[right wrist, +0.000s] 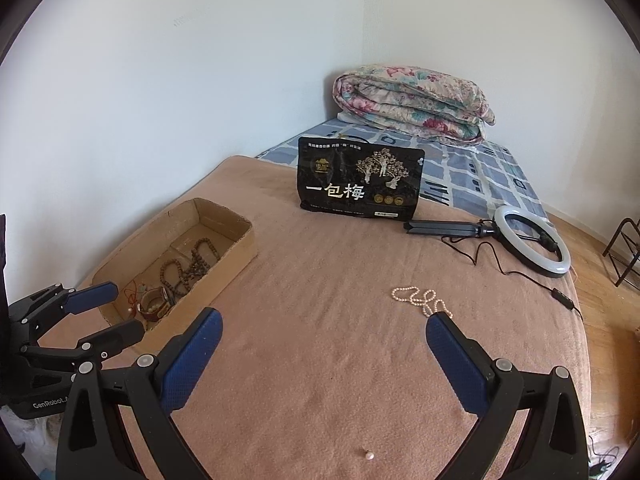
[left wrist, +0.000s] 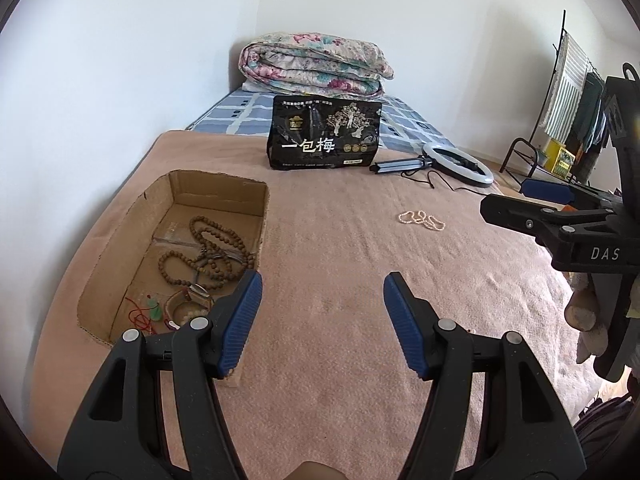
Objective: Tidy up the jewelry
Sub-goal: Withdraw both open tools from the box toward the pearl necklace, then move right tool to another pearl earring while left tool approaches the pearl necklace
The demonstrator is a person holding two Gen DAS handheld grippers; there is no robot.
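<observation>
Your right gripper (right wrist: 324,344) is spread wide and empty; your left gripper (left wrist: 322,312) is likewise apart, holding nothing. The pearl necklace (right wrist: 422,300) lies just beyond your right finger, its length running left to right, far nearer that hand. The cardboard box (right wrist: 236,248) sits far left. A small pearl pendant (right wrist: 368,456) lies near you; its chain is hard to make out.

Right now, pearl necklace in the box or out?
Out. The pearl necklace lies on the pink blanket, well apart from the cardboard box.
</observation>
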